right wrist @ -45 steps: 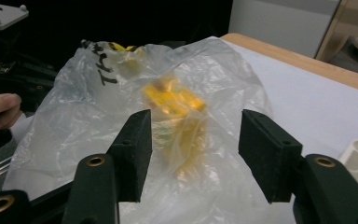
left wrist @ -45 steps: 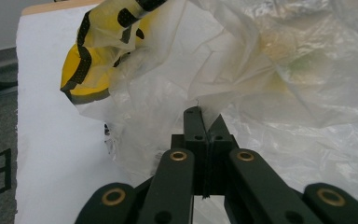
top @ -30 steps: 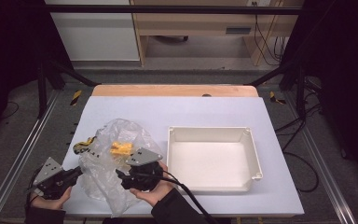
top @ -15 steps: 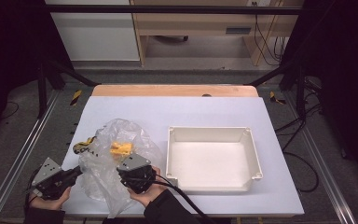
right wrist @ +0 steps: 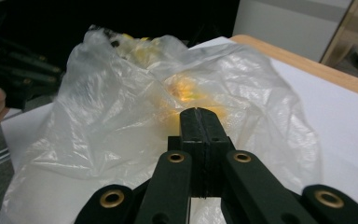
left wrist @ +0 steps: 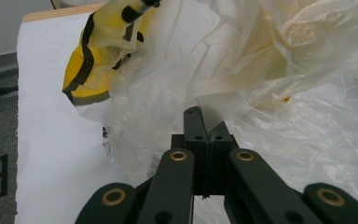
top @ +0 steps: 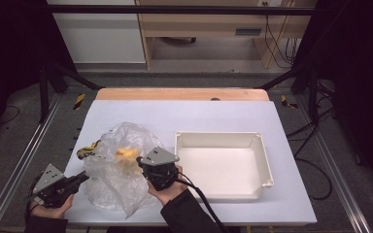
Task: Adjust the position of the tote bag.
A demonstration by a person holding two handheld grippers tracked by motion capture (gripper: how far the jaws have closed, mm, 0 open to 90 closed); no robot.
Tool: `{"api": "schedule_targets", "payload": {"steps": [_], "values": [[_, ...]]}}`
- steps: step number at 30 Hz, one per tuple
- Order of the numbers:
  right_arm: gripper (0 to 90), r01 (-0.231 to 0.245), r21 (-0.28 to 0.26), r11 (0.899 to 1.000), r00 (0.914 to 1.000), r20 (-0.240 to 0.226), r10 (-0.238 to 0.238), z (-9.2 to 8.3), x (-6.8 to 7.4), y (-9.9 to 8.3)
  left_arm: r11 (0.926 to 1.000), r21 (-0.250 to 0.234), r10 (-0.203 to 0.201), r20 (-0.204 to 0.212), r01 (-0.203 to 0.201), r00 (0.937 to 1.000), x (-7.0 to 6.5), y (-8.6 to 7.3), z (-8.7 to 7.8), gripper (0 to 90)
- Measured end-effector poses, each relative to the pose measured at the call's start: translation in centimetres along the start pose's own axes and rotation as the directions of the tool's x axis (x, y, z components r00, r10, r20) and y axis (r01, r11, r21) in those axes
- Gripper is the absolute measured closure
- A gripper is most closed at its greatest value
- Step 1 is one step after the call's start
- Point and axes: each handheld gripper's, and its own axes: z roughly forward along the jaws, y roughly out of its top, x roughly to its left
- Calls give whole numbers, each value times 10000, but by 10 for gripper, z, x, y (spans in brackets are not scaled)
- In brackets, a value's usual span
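A crumpled clear plastic bag lies at the table's front left, with yellow pieces showing through it. A yellow-and-black item sits at the bag's left side, inside the film. My left gripper is shut on the bag's front-left edge, with thin film caught between its jaws. My right gripper has just been closing and now stands shut, pinching the bag at its right side.
A white tray with nothing in it stands just right of the right gripper. The white table cover ends in a wooden strip at the back. Metal rails run along both sides of the table.
The right gripper has shifted left into the bag and its jaws have shut on the film. The bag's right side has bunched up. The left gripper has stayed where it was.
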Motion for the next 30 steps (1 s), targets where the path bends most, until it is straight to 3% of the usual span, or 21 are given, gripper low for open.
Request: {"api": "schedule_targets", "payload": {"steps": [5,8,12,14,18,21,24,26,30], "values": [[900,-253,-27,9997,9990,362,254,-5,-12,-1,10000,-14,-5,-19,5,10000,0,0,0,900],[900,-249,175,9995,9994,254,245,-3,-13,-4,9999,-112,10,-53,-10,10000,0,0,-2,900],[799,-170,72,9998,9999,-23,170,-4,-11,-4,9996,-280,14,-74,-16,10000,0,1,-4,900],[735,-51,-390,9992,9996,-295,40,-9,-5,1,9993,-380,52,-67,-54,10000,-1,2,-5,900],[660,360,-631,9974,9979,-514,-393,-11,4,9,9987,-515,64,-79,-68,9999,-3,3,-7,900],[554,862,-406,9955,9950,-481,-881,-1,12,9,9977,-676,23,-113,-30,9999,-3,4,-10,899],[525,887,47,9961,9950,-464,-884,12,12,2,9970,-779,-10,-115,1,9999,-2,4,-11,900],[546,932,331,9951,9953,-308,-922,19,10,-3,9963,-857,-46,-93,37,9999,-2,5,-12,900],[819,819,814,9933,9964,-306,-797,24,5,-9,9944,-1055,-21,-75,13,10000,-3,9,-15,900]]}}
